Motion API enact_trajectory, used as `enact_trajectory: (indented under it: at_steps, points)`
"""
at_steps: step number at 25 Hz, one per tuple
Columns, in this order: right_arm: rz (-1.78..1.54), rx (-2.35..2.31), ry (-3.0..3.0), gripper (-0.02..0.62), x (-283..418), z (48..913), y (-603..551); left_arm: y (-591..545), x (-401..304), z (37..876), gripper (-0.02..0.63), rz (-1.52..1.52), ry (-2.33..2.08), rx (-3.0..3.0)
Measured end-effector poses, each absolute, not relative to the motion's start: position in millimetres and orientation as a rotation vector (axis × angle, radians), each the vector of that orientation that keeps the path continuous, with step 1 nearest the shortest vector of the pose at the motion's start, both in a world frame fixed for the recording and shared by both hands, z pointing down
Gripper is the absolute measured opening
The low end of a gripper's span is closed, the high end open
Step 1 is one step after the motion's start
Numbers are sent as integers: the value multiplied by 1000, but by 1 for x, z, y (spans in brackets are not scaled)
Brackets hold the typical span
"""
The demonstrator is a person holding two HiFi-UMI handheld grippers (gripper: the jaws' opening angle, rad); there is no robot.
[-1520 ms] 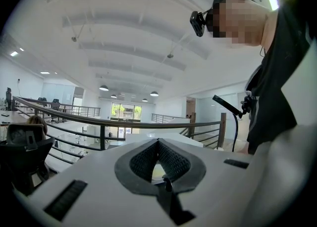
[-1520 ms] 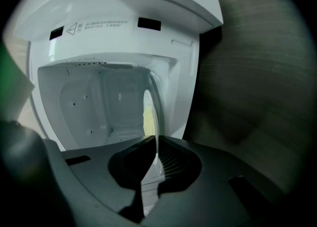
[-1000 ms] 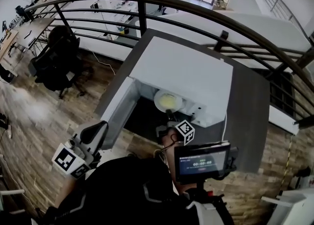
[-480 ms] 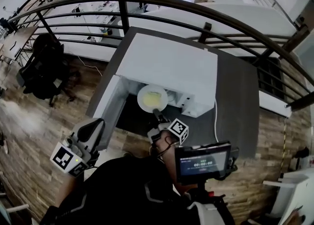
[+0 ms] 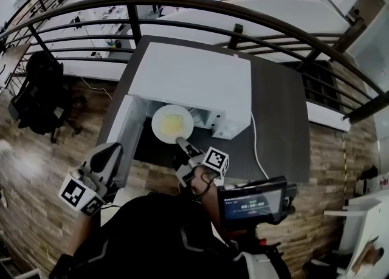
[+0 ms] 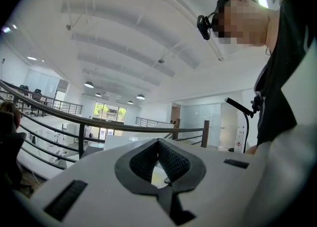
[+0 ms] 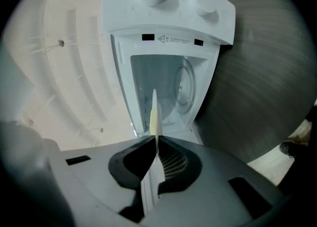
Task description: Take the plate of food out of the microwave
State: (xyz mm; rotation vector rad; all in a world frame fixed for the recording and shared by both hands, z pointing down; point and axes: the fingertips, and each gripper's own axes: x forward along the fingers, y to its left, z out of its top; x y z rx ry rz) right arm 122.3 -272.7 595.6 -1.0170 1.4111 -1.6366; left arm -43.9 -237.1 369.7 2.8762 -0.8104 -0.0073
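Note:
A white plate (image 5: pixel 172 123) with yellow food hangs level just in front of the open white microwave (image 5: pixel 191 77). My right gripper (image 5: pixel 181 143) is shut on the plate's near rim. In the right gripper view the plate (image 7: pixel 154 117) shows edge-on, pinched between the dark pads of the right gripper (image 7: pixel 155 144), and the empty cavity of the microwave (image 7: pixel 168 3) lies behind it. My left gripper (image 5: pixel 108 157) hangs low at the left, apart from the microwave. The left gripper (image 6: pixel 158 144) points up at the railing and ceiling, its pads meeting with nothing between them.
The microwave door (image 5: pixel 123 130) stands swung open to the left. The microwave sits on a dark grey table (image 5: pixel 279 120), with a white cable (image 5: pixel 255 147) trailing off its right side. A black railing (image 5: pixel 243 15) curves behind the table. A small screen (image 5: pixel 252 202) hangs at the person's chest.
The plate has come out of the cavity toward me in the right gripper. The head view has shifted, so the microwave sits further left in it. The left gripper has barely moved.

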Motion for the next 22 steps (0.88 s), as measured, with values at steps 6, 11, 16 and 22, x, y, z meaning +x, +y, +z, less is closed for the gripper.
enact_trajectory:
  at_steps: [6, 11, 16, 22]
  points:
    - [-1656, -973, 1454, 15, 114, 586, -257, -239, -44, 377, 3, -1, -775, 2883]
    - [-1641, -970, 1509, 15, 112, 576, -246, -236, -40, 380, 3, -6, -738, 2886]
    - [-1627, -937, 1572, 15, 106, 558, -236, -235, -37, 384, 3, -3, -704, 2884]
    - [-1605, -942, 1607, 15, 109, 541, -217, -230, -30, 387, 3, -1, -653, 2884]
